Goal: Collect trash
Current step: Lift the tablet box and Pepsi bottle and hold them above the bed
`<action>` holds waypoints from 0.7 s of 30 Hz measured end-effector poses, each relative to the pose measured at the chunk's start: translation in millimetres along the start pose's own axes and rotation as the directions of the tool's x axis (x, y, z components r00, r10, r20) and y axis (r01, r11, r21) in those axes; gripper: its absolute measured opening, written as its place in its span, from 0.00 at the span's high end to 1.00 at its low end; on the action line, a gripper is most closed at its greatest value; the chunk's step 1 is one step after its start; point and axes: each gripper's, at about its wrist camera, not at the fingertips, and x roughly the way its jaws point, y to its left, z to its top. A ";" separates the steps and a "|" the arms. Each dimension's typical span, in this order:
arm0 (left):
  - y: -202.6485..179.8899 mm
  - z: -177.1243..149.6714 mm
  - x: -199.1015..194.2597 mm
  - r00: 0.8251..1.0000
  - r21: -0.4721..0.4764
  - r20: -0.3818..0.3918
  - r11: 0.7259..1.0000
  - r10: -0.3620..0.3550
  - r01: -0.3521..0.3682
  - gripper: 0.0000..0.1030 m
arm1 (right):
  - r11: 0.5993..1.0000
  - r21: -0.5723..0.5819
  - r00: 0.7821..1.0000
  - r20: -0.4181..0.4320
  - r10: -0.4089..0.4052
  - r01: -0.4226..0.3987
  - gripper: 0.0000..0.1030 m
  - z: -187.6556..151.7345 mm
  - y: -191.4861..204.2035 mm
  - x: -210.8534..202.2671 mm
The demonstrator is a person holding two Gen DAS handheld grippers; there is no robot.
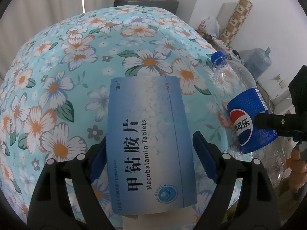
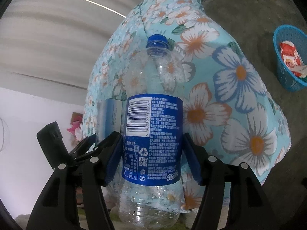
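Observation:
A blue-and-white box of Mecobalamin tablets lies flat on the floral bedspread, between the jaws of my left gripper. That gripper is open: a strip of cloth shows between the box and the right pad. An empty clear Pepsi bottle with a blue cap and blue label sits in my right gripper, whose blue pads lie against both sides of the label. In the left wrist view the bottle leans at the bed's right edge. The box's end shows just left of the bottle.
A blue plastic basket holding red-and-white wrappers stands on the grey floor to the right of the bed. A grey cabinet with clutter is behind the bed. A large water jug and a patterned roll stand by the wall.

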 end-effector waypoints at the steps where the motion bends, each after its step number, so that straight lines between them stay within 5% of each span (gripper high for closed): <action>1: -0.5 0.1 0.3 1.000 0.001 0.001 1.000 0.003 -0.003 0.23 | 1.000 -0.006 1.000 -0.005 -0.006 0.006 0.38 1.2 1.3 1.5; 21: -6.0 3.4 10.3 0.994 0.054 0.023 0.993 0.105 -0.106 0.23 | 0.991 -0.065 0.993 0.017 -0.115 0.115 0.31 2.2 15.5 13.8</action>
